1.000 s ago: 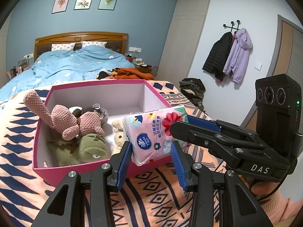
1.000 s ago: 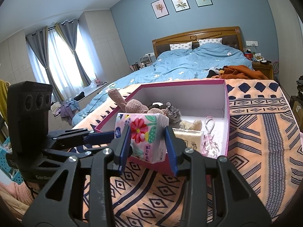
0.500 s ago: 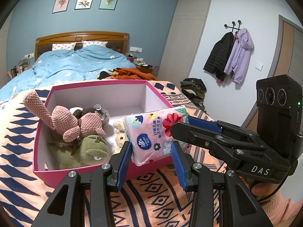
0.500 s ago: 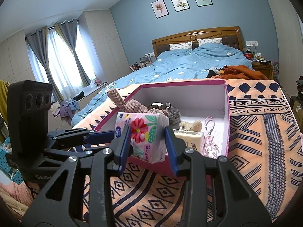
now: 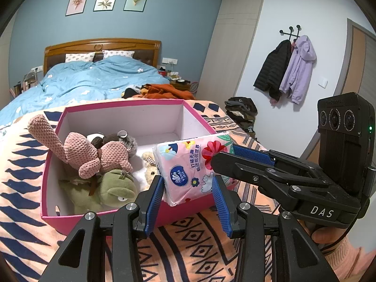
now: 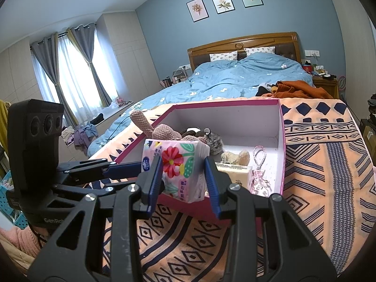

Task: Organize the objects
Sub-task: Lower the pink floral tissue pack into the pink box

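Note:
A pink floral tissue pack (image 5: pixel 191 166) hangs in the air over the near edge of a pink box (image 5: pixel 122 104). My right gripper (image 6: pixel 183 178) is shut on one end of the tissue pack (image 6: pixel 175 166). My left gripper (image 5: pixel 188 197) straddles the pack's other end, jaws slightly wider than it, with gaps at both pads. The box (image 6: pixel 282 127) holds a pink knitted plush (image 5: pixel 89 150), a green plush (image 5: pixel 110 190), a small bear (image 6: pixel 236 156) and a beige packet (image 6: pixel 235 171).
The box sits on an orange patterned blanket (image 6: pixel 329 155) at the foot of a bed with a blue duvet (image 5: pixel 89 80). Orange clothes (image 5: pixel 162 89) lie behind the box. Coats (image 5: pixel 289 70) hang on the right wall.
Both grippers and the tissue pack have barely moved. The pack sits slightly higher against the box than a second ago.

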